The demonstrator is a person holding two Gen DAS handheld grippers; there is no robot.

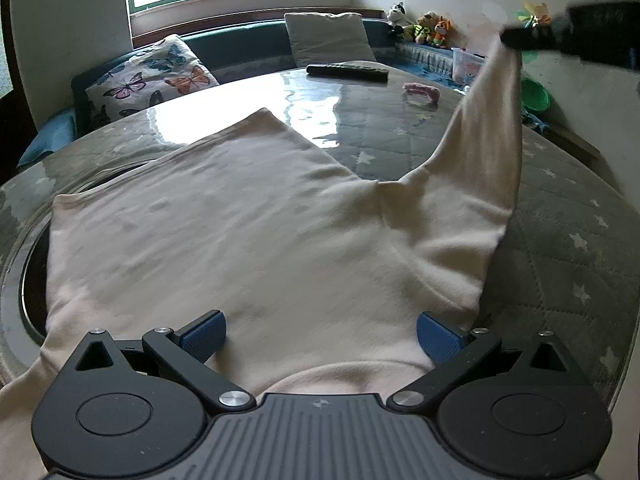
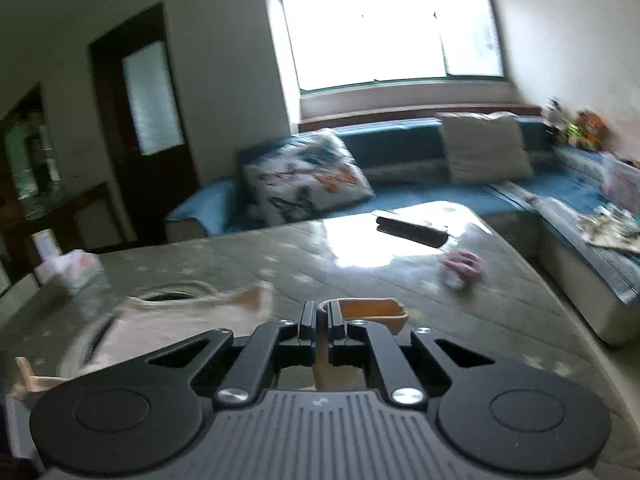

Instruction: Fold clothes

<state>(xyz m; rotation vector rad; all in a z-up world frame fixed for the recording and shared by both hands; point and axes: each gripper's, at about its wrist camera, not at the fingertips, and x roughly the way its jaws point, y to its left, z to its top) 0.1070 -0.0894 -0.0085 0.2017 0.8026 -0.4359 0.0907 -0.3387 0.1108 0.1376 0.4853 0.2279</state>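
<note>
A pale cream long-sleeved top (image 1: 240, 240) lies spread on the table, partly folded, its far corner pointing toward the window. My left gripper (image 1: 320, 334) is open and hovers just over the garment's near edge, its blue pads (image 1: 204, 334) wide apart. My right gripper (image 1: 510, 38) appears at the upper right of the left wrist view, shut on the sleeve cuff (image 2: 372, 312) and holding the sleeve (image 1: 492, 128) stretched up off the table. In the right wrist view the gripper (image 2: 322, 318) has its jaws nearly together on the cuff, with the garment body (image 2: 180, 320) below left.
The table (image 1: 560, 216) has a grey quilted star cover under glossy plastic. A black remote (image 1: 347, 72) and a small pink cloth (image 1: 422, 92) lie at its far side. A tissue box (image 2: 76, 270) stands at the left. A blue sofa (image 2: 420, 192) with cushions runs behind.
</note>
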